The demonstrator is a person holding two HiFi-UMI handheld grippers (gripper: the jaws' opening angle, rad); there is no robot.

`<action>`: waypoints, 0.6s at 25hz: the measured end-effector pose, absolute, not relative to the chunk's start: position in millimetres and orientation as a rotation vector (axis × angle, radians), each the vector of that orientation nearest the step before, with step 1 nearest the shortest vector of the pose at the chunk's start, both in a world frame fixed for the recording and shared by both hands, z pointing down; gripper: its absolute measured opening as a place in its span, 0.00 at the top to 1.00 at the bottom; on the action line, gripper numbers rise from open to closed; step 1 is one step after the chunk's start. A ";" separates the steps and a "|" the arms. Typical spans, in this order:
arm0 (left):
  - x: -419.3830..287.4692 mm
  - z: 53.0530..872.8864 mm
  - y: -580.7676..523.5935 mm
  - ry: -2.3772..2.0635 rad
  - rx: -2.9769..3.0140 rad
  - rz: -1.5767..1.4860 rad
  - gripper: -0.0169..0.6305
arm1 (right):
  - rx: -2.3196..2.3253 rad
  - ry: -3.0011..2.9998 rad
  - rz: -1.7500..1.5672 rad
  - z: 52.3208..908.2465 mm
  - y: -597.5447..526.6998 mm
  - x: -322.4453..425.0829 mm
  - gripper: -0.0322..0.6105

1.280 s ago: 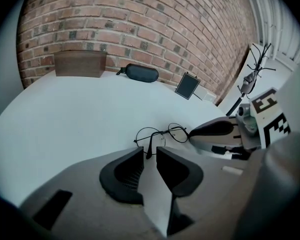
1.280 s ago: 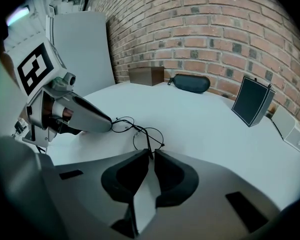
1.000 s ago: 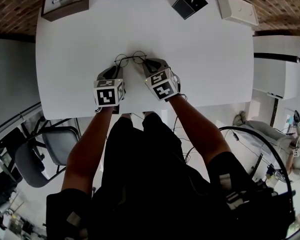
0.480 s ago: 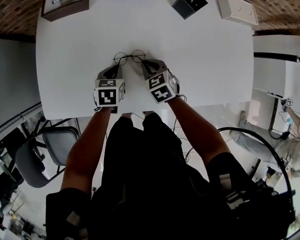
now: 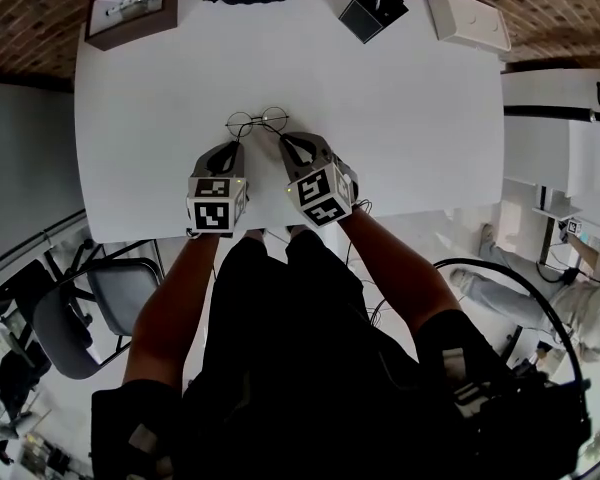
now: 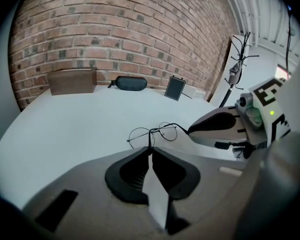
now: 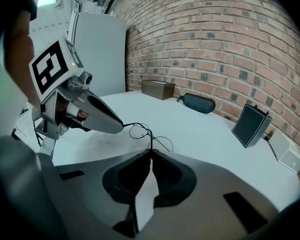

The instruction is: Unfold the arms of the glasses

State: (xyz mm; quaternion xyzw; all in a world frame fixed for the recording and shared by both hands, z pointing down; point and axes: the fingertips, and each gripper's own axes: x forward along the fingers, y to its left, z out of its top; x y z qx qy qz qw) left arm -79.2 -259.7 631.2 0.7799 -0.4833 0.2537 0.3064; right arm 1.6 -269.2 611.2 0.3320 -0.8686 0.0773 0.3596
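While left gripper (image 6: 150,150) and just-closing right gripper (image 7: 151,153) pinch arms (image 6: 150,138), glasses (image 5: 258,121) stretch between tips.

In the head view the wire of the glasses (image 5: 259,121) is too thin for me to tell how the arms lie. One arm's end vanishes between the tips of the left gripper (image 6: 151,152). I can't name what lies in the brown box (image 5: 130,29).

Glasses (image 5: 259,120): thin dark wire. Table (image 5: 400,118): smooth matt white. Wall (image 6: 115,29): rough brick. Box (image 6: 72,81): brown wood.
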 end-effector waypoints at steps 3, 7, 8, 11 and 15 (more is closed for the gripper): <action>-78.9 627.7 -253.7 -1.273 2.060 0.671 0.92 | 0.823 -2.246 0.170 611.3 -260.0 -1.7 0.92; -70.4 626.7 -243.4 -1.239 2.079 0.684 0.93 | 0.773 -2.250 0.142 612.9 -249.9 -4.7 0.92; -66.9 627.1 -239.9 -1.221 2.092 0.692 0.93 | 0.750 -2.256 0.129 613.2 -246.1 -8.0 0.92; -58.6 630.4 -230.9 -1.188 2.105 0.711 0.93 | 0.697 -2.264 0.104 615.4 -235.3 -16.9 0.92; -51.4 635.0 -224.1 -1.151 2.102 0.719 0.93 | 0.683 -2.260 0.146 621.1 -230.3 -20.9 0.92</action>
